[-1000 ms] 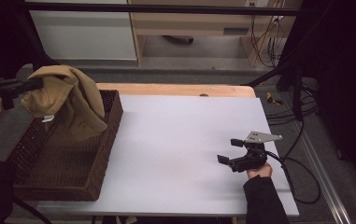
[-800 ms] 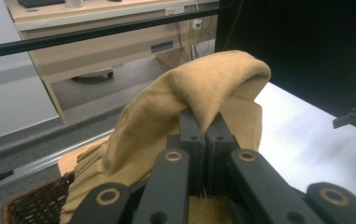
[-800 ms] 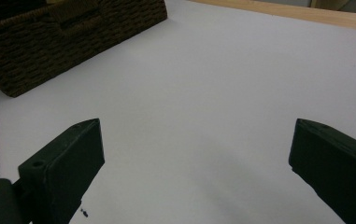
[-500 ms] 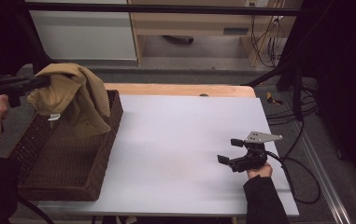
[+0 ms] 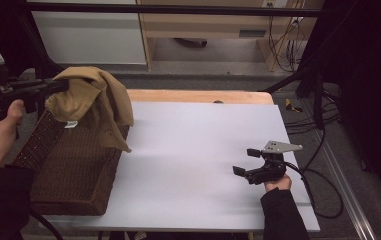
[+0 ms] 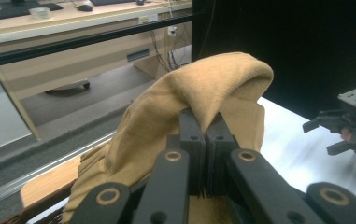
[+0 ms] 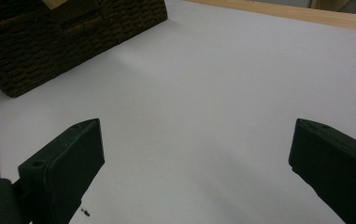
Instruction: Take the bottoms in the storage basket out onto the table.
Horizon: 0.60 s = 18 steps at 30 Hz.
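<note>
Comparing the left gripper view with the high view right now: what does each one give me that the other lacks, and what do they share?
Left gripper view alone: the left gripper's black jaws pressed shut on a fold of the tan fabric garment, seen close up.

High view alone: the dark brown woven basket below the hanging garment, a small white tag on the cloth, and the bare white tabletop.

Both: the garment lifted by the left gripper, and the right gripper with jaws open, resting low over the table at its right side.
</note>
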Available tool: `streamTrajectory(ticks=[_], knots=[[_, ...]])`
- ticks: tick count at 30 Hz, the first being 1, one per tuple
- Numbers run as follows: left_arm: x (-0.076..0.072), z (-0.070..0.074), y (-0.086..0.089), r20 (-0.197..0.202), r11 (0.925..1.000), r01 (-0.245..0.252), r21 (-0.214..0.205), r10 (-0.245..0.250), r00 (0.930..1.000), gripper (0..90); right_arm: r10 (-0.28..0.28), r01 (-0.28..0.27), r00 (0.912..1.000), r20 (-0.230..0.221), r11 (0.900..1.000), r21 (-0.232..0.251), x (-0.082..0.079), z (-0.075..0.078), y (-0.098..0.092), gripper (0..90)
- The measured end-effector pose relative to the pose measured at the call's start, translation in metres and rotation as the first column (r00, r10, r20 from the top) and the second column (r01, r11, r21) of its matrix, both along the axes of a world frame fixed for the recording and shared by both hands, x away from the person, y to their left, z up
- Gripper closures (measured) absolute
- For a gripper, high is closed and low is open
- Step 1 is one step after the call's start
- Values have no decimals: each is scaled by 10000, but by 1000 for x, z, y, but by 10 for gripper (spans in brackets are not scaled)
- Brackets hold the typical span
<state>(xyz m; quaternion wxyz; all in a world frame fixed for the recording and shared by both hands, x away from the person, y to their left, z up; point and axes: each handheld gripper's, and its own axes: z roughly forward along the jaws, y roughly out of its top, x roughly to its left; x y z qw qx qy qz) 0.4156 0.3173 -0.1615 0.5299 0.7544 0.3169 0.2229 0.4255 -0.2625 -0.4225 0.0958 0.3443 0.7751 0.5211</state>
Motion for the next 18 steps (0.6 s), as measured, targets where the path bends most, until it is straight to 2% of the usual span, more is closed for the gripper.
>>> streamTrajectory(ticks=[2, 3, 7, 18], knots=[[1, 0, -4, 96, 10000, 77, 30, -77, 9999, 880, 8, -8, 10000, 12, 10000, 25, 0, 0, 0, 40], [1, 0, -6, -10, 9999, 140, -21, -140, 9999, 880, 4, -4, 10000, 9, 10000, 26, 0, 0, 0, 39], [2, 0, -14, -1, 9993, 356, -90, -356, 9994, 880, 6, -6, 10000, 13, 10000, 27, 0, 0, 0, 39], [7, -4, -37, -123, 9967, 806, 45, -805, 9967, 879, 13, -13, 10000, 21, 10000, 30, 0, 0, 0, 39]])
